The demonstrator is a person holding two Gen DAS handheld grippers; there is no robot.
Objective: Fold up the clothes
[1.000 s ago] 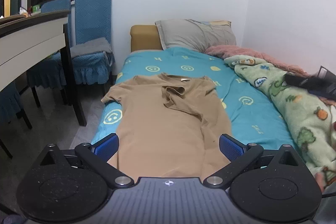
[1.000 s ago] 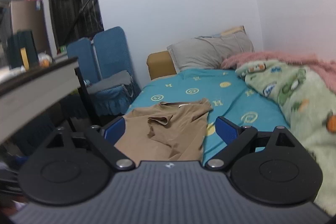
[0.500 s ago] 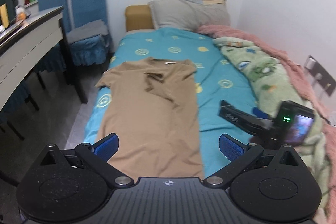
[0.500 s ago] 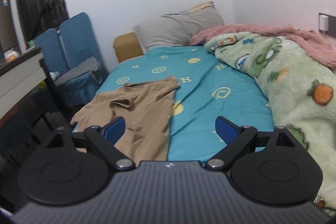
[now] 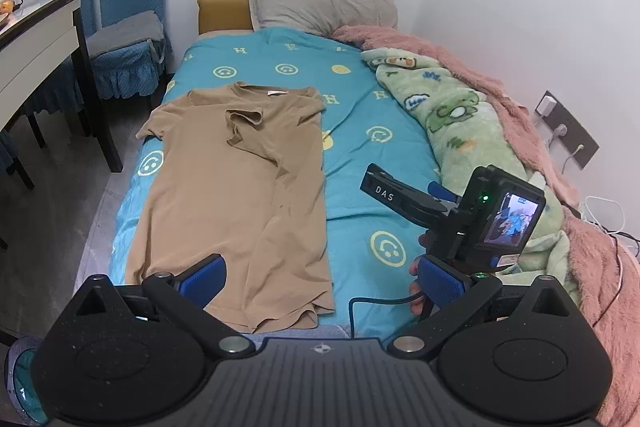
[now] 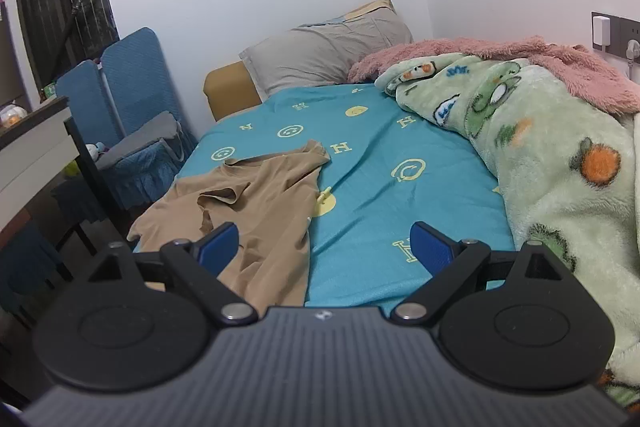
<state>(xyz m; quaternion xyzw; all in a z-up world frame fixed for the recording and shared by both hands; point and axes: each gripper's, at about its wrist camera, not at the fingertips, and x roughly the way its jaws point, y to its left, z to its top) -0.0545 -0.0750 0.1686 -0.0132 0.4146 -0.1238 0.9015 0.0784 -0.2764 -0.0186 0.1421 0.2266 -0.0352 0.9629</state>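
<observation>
Both tongs gape wide and empty, left tongs (image 5: 320,279) and right tongs (image 6: 325,246), above the tan shirt (image 5: 236,195) on the teal bed (image 5: 360,163).

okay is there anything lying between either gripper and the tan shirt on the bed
Nothing visible does. The tan shirt lies flat on the teal sheet with nothing on top of it. The left gripper and right gripper are both open above the bed's near end, and the green blanket sits off to the side.

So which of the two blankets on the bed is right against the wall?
The pink fuzzy blanket; the green cartoon-print blanket lies on its bed side, next to the blue sheet.
</observation>
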